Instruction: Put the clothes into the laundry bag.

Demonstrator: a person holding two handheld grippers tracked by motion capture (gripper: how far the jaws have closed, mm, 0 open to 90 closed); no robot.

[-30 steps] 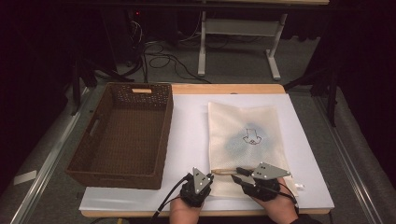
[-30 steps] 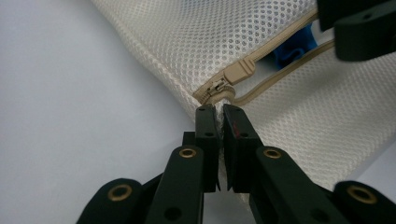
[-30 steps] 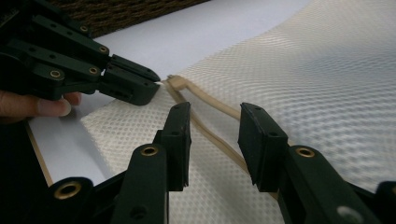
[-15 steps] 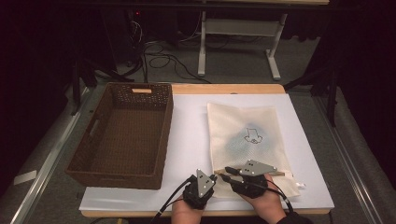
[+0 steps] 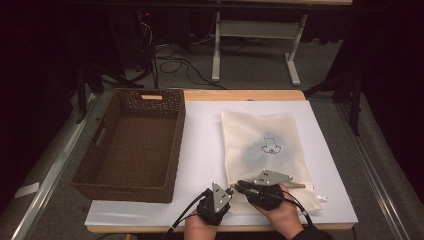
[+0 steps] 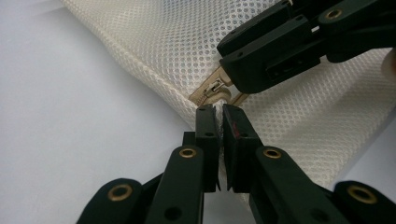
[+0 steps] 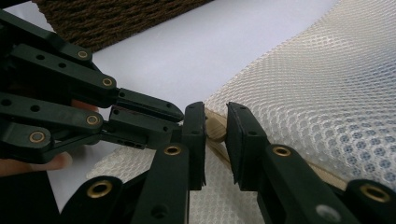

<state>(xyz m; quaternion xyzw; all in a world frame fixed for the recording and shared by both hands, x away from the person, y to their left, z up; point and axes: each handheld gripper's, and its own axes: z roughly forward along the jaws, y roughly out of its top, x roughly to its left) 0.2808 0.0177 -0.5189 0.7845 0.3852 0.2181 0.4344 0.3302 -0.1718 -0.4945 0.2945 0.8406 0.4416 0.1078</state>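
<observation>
Unzipping mesh bag [image 5: 267,150] — left tool [image 6: 219,122] clamped on corner, right tool [image 7: 215,128] slightly parted around zipper pull [image 6: 215,87]; pinch, pull along zip.

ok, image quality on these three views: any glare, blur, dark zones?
High view: table evenly lit, surroundings near black, mesh bag soft but legible. Left gripper view: zipper pull and mesh sharp, nearest jaw links blurred, no glare. Right gripper view: near jaws and left gripper soft, far mesh washes out bright.
</observation>
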